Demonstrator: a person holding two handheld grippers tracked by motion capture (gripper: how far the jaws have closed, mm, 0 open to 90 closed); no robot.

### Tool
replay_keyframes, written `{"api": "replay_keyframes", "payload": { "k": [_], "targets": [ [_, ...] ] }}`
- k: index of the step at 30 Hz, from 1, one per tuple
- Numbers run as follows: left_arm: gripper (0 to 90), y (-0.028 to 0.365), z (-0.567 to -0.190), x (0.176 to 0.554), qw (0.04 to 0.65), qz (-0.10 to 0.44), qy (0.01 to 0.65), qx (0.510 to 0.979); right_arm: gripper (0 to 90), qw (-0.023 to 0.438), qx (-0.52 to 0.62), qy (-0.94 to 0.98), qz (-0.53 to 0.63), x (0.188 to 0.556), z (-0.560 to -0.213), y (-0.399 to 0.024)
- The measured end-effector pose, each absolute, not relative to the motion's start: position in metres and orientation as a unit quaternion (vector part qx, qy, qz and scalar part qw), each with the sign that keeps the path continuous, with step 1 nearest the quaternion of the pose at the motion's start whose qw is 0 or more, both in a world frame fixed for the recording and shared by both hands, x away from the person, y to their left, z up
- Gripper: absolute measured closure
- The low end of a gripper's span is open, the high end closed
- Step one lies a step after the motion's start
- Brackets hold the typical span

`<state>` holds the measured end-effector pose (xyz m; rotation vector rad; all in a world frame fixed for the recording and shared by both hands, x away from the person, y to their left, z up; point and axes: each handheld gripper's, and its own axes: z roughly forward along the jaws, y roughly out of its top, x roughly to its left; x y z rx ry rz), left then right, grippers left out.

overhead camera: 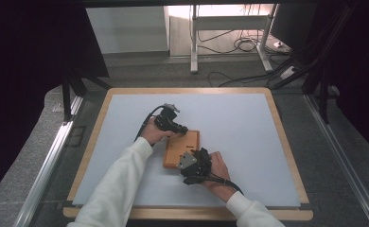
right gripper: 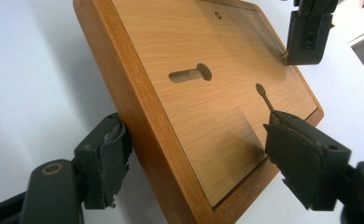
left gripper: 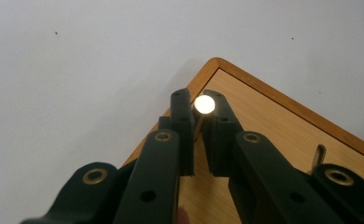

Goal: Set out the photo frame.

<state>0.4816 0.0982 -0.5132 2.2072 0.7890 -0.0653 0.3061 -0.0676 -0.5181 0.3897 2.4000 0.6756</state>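
Note:
A flat wooden board [overhead camera: 182, 142] with a darker rim lies on the white mat [overhead camera: 239, 118]. Its face shows a keyhole slot [right gripper: 189, 73] and a small metal tab [right gripper: 263, 94]. My left gripper [overhead camera: 181, 129] is shut on a small pin with a shiny round head [left gripper: 204, 103], held over the board's far corner [left gripper: 273, 126]. In the right gripper view that left gripper [right gripper: 306, 49] touches down near the board's far edge. My right gripper [right gripper: 203, 156] spans the board's near end, jaws wide, pads against both side edges.
The mat covers a wooden-edged table [overhead camera: 289, 146]. Beyond the far edge are a grey floor, loose cables [overhead camera: 241, 45] and white desk legs [overhead camera: 193, 42]. Metal rails [overhead camera: 50, 156] run along both sides, with dark curtains behind.

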Motion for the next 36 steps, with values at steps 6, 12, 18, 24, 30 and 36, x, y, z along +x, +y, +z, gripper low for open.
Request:
{"api": "replay_keyframes", "payload": {
  "k": [6, 12, 18, 24, 30, 36],
  "targets": [
    [83.7, 0.098, -0.513, 0.482, 0.387, -0.026, 0.311, 0.868, 24.9, 0.315, 0.144, 0.904, 0.252, 0.304, -0.518, -0.066],
    [83.8, 0.098, -0.513, 0.482, 0.388, -0.026, 0.312, 0.867, 29.4, 0.324, 0.135, 0.905, 0.242, 0.302, -0.519, -0.065],
    [83.8, 0.098, -0.513, 0.482, 0.388, -0.025, 0.313, 0.866, 33.3, 0.332, 0.121, 0.905, 0.236, 0.3, -0.517, -0.066],
    [84.0, 0.098, -0.513, 0.481, 0.388, -0.019, 0.316, 0.865, 37.1, 0.336, 0.116, 0.904, 0.237, 0.298, -0.513, -0.067],
    [84.1, 0.098, -0.513, 0.482, 0.389, -0.02, 0.318, 0.864, 40.3, 0.341, 0.113, 0.902, 0.238, 0.297, -0.507, -0.068],
    [84.3, 0.099, -0.514, 0.482, 0.393, -0.022, 0.323, 0.86, 43.3, 0.348, 0.108, 0.901, 0.237, 0.296, -0.503, -0.069]
  ]
}}
